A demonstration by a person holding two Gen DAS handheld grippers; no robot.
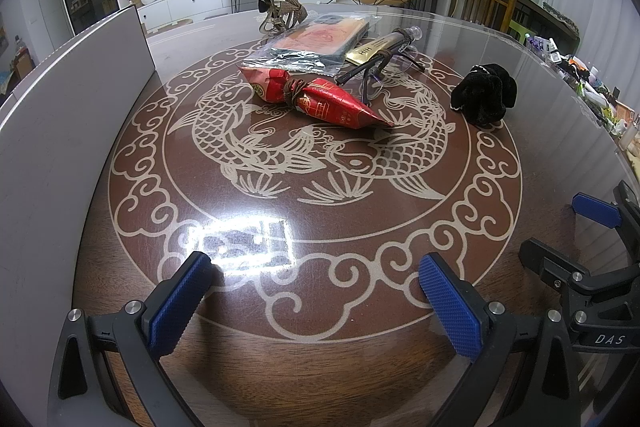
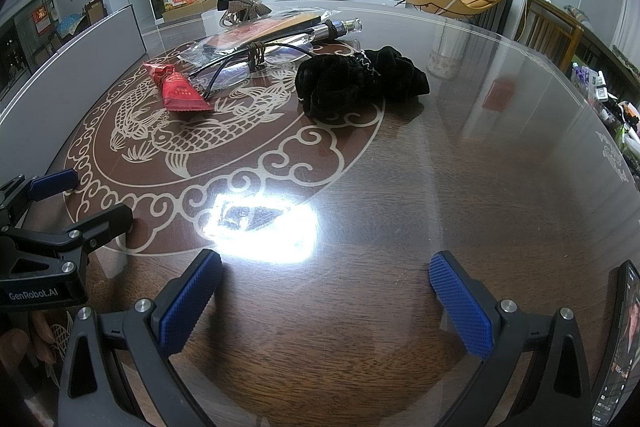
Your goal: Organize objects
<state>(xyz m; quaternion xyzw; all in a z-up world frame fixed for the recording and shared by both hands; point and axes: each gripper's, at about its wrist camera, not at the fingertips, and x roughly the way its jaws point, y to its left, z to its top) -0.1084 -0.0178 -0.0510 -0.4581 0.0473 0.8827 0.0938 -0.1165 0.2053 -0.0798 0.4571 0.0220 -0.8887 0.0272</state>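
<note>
Two tongs, both spread wide and holding nothing, hover low over my glossy counter [image 1: 540,131] with its carp pattern.
From left to right I see a grey panel [image 1: 60,131] at the counter's edge, my left tongs [image 1: 316,307], a red foil packet [image 1: 320,99] at the centre with spectacles [image 1: 372,75] and a plastic pouch [image 1: 316,43] behind it, a black velvet scrunchie [image 2: 360,79] just right of them, then my right tongs [image 2: 326,307].
</note>
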